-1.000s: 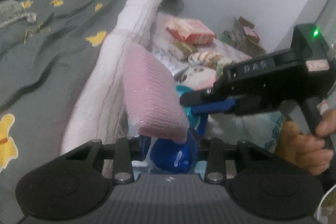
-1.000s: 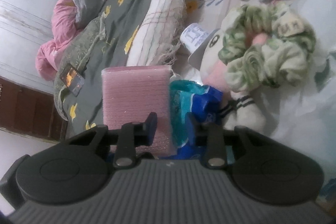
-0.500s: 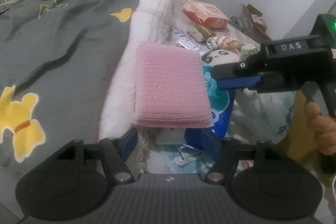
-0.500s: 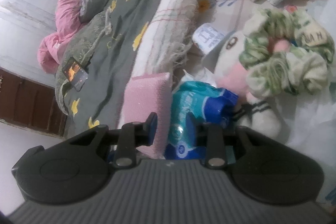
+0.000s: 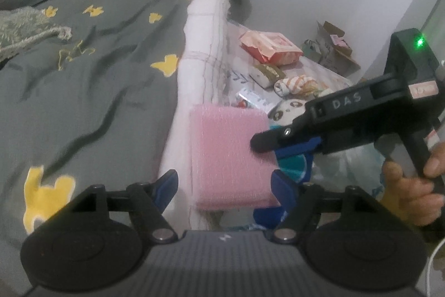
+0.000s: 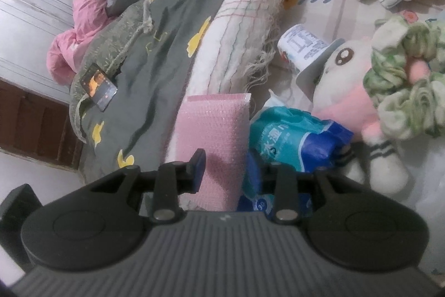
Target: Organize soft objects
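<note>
Pink sponge (image 5: 232, 155) sits clamped in our right hand-held gripper (image 6: 225, 167); we keep the left hand-held gripper (image 5: 224, 187) spread until it straddles squarely.

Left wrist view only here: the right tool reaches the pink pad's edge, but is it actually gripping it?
Observer: Yes. The right wrist view shows the right tool with a finger on each face of the pad.
Operator: What's behind that tool?
Observer: A blue wipes pack, just right of the pad.
Operator: Anything on the bed outside my view?
Observer: A lit phone lying on the grey cover.
</note>
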Tool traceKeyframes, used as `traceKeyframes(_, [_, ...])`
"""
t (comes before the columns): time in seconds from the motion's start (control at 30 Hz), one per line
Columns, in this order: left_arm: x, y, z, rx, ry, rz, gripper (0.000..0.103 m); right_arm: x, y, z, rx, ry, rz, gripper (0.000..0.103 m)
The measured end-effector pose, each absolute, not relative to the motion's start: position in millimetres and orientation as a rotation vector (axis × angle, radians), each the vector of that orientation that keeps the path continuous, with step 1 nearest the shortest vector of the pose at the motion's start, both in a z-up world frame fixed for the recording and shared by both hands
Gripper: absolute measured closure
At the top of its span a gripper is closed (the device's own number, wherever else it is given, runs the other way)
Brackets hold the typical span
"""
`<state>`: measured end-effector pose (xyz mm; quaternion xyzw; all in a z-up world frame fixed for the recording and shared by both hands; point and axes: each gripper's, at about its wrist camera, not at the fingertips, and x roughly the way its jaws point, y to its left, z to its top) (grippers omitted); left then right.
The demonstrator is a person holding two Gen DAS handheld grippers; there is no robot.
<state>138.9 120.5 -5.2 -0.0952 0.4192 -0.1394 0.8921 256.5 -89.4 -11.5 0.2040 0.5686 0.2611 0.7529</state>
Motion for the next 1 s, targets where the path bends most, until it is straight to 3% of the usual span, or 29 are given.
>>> traceKeyframes(0.4, [166.7, 103.8, -20.1, -0.175, 0.905, -0.273, 0.029, 269.1, -73.5, -24.4, 0.457, 1.259, 0.559, 0.059])
traceKeyframes(1.0, [143.2, 40.2, 65.0, -0.073, 0.731, -0.384, 0.025, 233.5, -155.5, 37.8, 0.648, 1.053, 0.622, 0.058])
